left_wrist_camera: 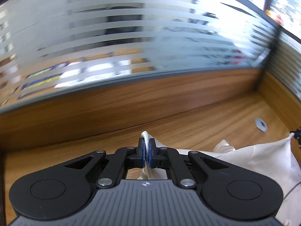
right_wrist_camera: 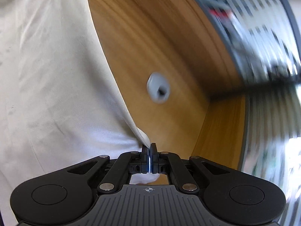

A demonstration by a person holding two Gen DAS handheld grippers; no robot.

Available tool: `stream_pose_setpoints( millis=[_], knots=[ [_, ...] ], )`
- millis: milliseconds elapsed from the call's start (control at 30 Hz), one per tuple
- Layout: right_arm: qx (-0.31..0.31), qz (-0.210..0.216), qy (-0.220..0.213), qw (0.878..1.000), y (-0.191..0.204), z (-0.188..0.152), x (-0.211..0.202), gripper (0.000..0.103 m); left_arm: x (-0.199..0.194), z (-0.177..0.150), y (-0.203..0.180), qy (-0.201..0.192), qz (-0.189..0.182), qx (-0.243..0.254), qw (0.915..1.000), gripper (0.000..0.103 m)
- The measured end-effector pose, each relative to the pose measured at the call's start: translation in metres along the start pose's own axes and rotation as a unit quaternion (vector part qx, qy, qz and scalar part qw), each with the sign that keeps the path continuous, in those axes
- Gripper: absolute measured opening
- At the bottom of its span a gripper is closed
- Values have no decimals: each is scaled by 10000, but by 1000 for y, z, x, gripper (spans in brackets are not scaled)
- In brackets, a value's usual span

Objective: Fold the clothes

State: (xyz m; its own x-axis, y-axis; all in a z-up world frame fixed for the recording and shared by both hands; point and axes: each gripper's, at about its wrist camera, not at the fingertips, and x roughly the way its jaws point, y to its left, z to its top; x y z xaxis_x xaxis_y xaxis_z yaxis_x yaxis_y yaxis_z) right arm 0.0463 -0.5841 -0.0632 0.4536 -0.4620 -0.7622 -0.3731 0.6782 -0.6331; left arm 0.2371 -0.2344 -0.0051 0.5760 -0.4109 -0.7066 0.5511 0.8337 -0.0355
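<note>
Left wrist view shows the left tool (left_wrist_camera: 147, 149) clamped on a bunched edge of the cream garment (left_wrist_camera: 263, 162); the right tool (right_wrist_camera: 149, 154) pinches another corner. Soft, light cloth, probably slippery, is best held at corners. It hangs stretched between them above the wooden table (left_wrist_camera: 188, 130).

Bare wooden desk (left_wrist_camera: 116, 141) lies open ahead of the left gripper (left_wrist_camera: 147, 146); a wooden back panel (left_wrist_camera: 131, 98) under striped glass (left_wrist_camera: 112, 37) walls the far edge. To the right, the cream garment (right_wrist_camera: 47, 75) covers the surface, and beside it sits a grey cable grommet (right_wrist_camera: 159, 89), seemingly flush; a side panel (right_wrist_camera: 220, 128) closes the corner.
</note>
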Motion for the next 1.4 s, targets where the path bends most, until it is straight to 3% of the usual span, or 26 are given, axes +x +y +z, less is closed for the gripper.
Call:
stream_pose_setpoints(
  millis=[167,400,700,833,867,900,967,1233,1400],
  knots=[
    [-727,-150,-493,9960,-30,61,45,3,-21,-14,34,202,357,-613,9973,3],
    [-1054,76,-1167,9875,-44,135,70,3,-38,-7,79,108,1018,-809,9915,3],
    [-1272,233,-1415,9815,-53,186,102,3,14,26,111,175,1395,-582,9883,4],
    [-1111,388,-1332,9841,-62,187,116,6,40,28,118,281,1329,-653,9886,13],
    [-1043,471,-1290,9850,-65,186,118,12,43,27,120,309,1289,-685,9888,22],
    [-960,560,-1250,9859,-68,184,119,21,45,27,120,349,1192,-681,9899,24],
    [-688,775,-1200,9874,-77,178,116,27,44,23,121,397,1048,-640,9916,24],
    [677,1458,-1095,9809,-109,134,79,34,0,-11,119,467,842,-604,9935,34],
    [1081,1833,-1034,9716,-86,95,38,34,-35,-48,118,603,858,-504,9932,36]
  ],
)
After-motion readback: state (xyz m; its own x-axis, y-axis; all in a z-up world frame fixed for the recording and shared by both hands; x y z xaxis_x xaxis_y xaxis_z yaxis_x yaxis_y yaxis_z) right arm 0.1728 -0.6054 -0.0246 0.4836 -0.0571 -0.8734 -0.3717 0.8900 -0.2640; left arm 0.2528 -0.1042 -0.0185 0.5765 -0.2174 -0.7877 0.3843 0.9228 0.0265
